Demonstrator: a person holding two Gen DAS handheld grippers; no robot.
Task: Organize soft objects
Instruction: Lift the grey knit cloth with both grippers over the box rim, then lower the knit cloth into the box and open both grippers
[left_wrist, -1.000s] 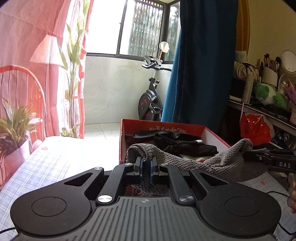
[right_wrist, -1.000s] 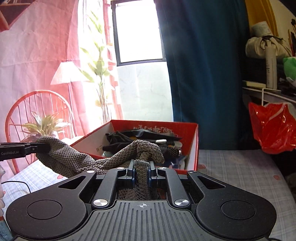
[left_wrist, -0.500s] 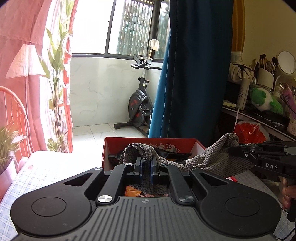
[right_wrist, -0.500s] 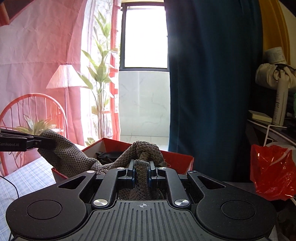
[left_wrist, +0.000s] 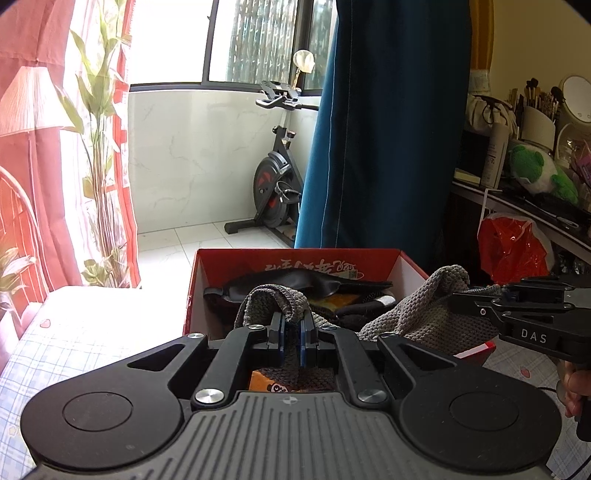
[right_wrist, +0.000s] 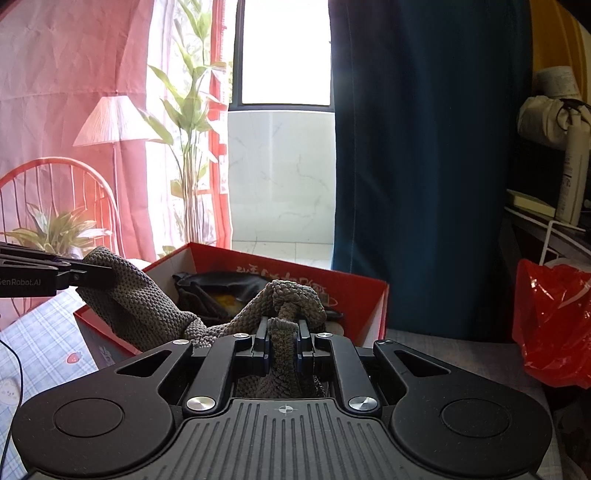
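- The red box (left_wrist: 369, 260) sits open on the checked bed (left_wrist: 55, 354), dark items inside.
- The grey knit cloth (left_wrist: 417, 314) hangs stretched above it.
- Left gripper (left_wrist: 291, 328) and right gripper (right_wrist: 283, 332) each pinch a bunched end, jaws nearly closed.
- Lower both ends evenly, keeping the cloth inside the walls.

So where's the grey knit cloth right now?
The grey knit cloth hangs between the left gripper and right gripper, just above the red box.

Home bedroom: checked bedsheet (left_wrist: 55, 354), exercise bike (left_wrist: 275, 184), blue curtain (left_wrist: 388, 129), cluttered vanity shelf (left_wrist: 524, 195).
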